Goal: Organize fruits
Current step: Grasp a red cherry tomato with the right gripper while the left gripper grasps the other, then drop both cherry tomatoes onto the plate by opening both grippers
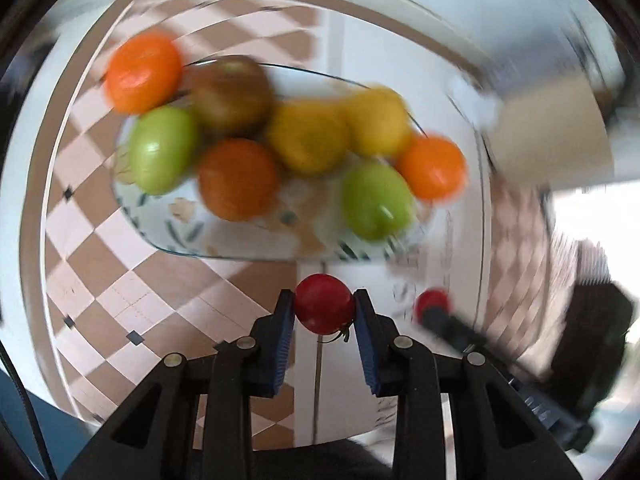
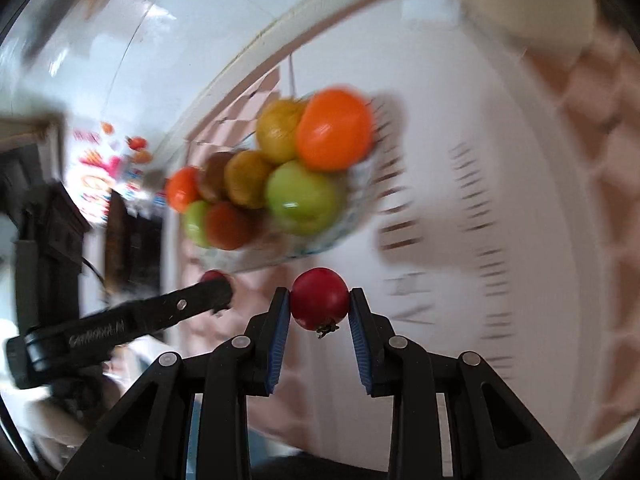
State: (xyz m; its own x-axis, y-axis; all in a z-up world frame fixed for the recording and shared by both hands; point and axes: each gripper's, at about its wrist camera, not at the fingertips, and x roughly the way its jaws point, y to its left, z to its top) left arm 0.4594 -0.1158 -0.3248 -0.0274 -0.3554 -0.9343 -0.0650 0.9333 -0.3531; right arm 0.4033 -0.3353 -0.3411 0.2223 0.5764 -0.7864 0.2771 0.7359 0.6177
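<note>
left claw (image 1: 324, 310) gripping red tomato (image 1: 325, 308), right claw (image 2: 319, 306) gripping red fruit (image 2: 319, 304), lettering blurred

Two bright orange round fruits (image 1: 143, 73) (image 1: 432, 168); two glossy green round fruits (image 1: 162, 150) (image 1: 376, 200); two yellow fruits (image 1: 308, 138) (image 1: 378, 120); one dark reddish-orange fruit (image 1: 238, 179); one brownish-green fruit (image 1: 232, 94); one patterned glass dish (image 1: 180, 236); two small red tomatoes (image 1: 325, 309) (image 1: 431, 302), one per black two-finger gripper (image 1: 324, 312) (image 2: 319, 306).

You are working in a home dining or kitchen area. Evidence: a worktop (image 1: 404, 276) covered with a pink-and-brown checked tablecloth (image 1: 120, 264), and a patterned glass bowl (image 1: 180, 236) piled with mixed fruit (image 1: 236, 178).
</note>
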